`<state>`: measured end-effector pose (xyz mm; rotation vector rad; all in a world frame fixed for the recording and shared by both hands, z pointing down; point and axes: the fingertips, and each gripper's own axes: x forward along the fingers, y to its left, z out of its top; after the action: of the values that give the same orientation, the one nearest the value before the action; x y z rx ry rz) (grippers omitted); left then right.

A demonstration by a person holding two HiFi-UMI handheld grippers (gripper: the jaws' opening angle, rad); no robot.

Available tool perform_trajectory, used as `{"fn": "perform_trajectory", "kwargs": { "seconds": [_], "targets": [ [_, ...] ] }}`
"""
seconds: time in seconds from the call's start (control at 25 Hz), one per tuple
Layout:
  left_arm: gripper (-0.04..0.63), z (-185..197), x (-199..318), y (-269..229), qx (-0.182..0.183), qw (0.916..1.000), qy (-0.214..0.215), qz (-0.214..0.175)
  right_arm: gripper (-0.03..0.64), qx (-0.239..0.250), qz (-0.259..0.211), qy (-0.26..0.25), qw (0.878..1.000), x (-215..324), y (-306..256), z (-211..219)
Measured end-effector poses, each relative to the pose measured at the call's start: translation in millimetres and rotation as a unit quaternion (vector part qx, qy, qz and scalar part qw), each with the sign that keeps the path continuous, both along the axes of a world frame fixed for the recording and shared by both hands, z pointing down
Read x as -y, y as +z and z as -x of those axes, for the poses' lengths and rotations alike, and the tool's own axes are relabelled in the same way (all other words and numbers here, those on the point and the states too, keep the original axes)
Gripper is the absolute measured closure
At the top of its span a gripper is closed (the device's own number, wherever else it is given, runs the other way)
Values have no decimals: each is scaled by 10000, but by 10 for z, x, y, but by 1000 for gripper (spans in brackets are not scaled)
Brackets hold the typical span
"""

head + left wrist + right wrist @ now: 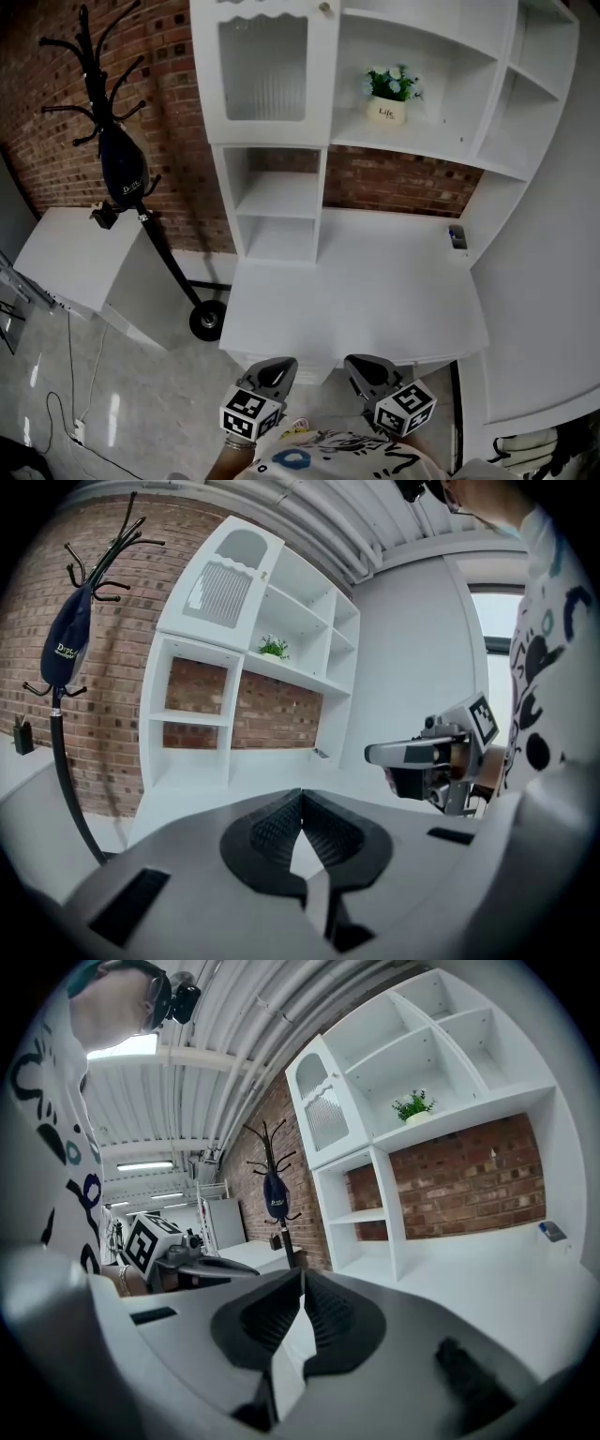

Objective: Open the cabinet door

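Red brick wall (pixel 394 183) at far side; black coat stand (pixel 120 159) left, beside low white table (pixel 66 253); glossy grey floor (pixel 141 394).

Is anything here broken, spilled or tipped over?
No, nothing looks wrong. The cabinet door is shut and straight, the potted plant stands upright on its shelf, and the desk top shows no spills. The left gripper and right gripper are shut and empty.
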<state>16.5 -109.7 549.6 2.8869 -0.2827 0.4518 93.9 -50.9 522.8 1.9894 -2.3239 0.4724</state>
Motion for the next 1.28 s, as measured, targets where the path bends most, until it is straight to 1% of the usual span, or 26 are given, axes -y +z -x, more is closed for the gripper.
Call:
{"fn": "perform_trajectory", "kwargs": {
  "seconds": [0.36,0.56,0.76,1.08,1.28],
  "targets": [
    [581,-41,213,15,-29,10000,-50,41,588,-20,-59,61,10000,188,-67,-75],
    [581,-151,294,84,1,9997,-176,156,588,-9,-81,31,10000,286,-66,-256],
    [581,-332,423,52,13,9995,-300,139,588,-14,-182,-129,9998,464,-129,-480],
    [581,-710,801,-168,-137,9985,-525,-70,588,-115,-410,-575,9974,912,-383,-788],
    [581,-980,1042,-280,-174,9984,-426,-319,588,-218,-612,-745,9951,1182,-527,-1006]
  ]
}}
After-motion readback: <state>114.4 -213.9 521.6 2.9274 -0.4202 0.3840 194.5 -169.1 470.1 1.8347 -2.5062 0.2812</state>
